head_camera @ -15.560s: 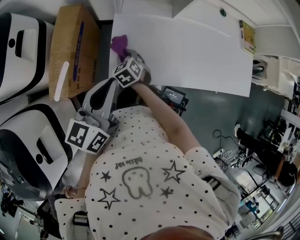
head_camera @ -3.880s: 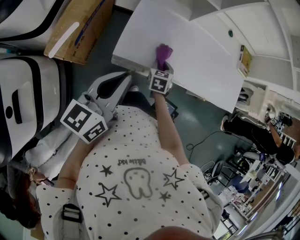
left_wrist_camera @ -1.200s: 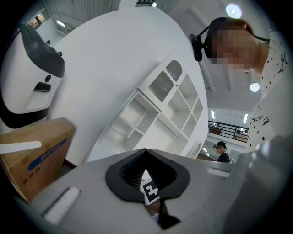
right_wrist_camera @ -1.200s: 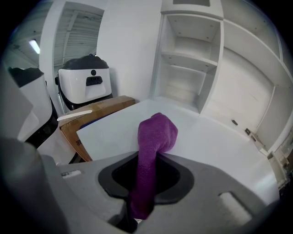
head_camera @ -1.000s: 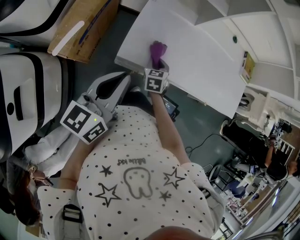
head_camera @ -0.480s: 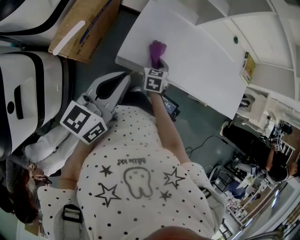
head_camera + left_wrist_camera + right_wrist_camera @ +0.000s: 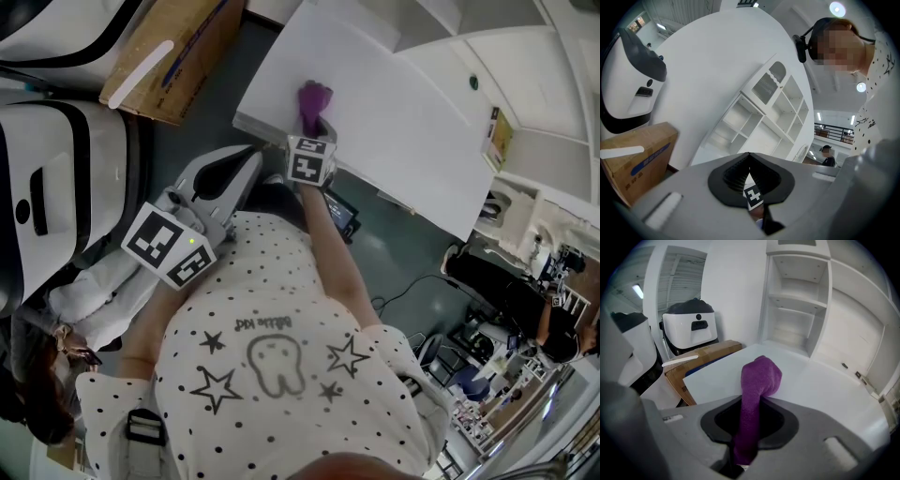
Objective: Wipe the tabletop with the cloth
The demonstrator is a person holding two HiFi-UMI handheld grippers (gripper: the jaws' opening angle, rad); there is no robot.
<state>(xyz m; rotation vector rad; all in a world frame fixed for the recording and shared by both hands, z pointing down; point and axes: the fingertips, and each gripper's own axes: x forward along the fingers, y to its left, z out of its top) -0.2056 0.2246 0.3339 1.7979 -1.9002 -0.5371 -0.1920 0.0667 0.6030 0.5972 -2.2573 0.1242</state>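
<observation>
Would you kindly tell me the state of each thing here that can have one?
right gripper: shut on the purple cloth.
purple cloth: bunched, sticking out over the tabletop.
left gripper: shut, holding nothing.
cardboard box: closed.

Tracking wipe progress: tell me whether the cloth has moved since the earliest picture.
Yes. The cloth has gone right along the tabletop's near edge, away from the corner by the cardboard box.
</observation>
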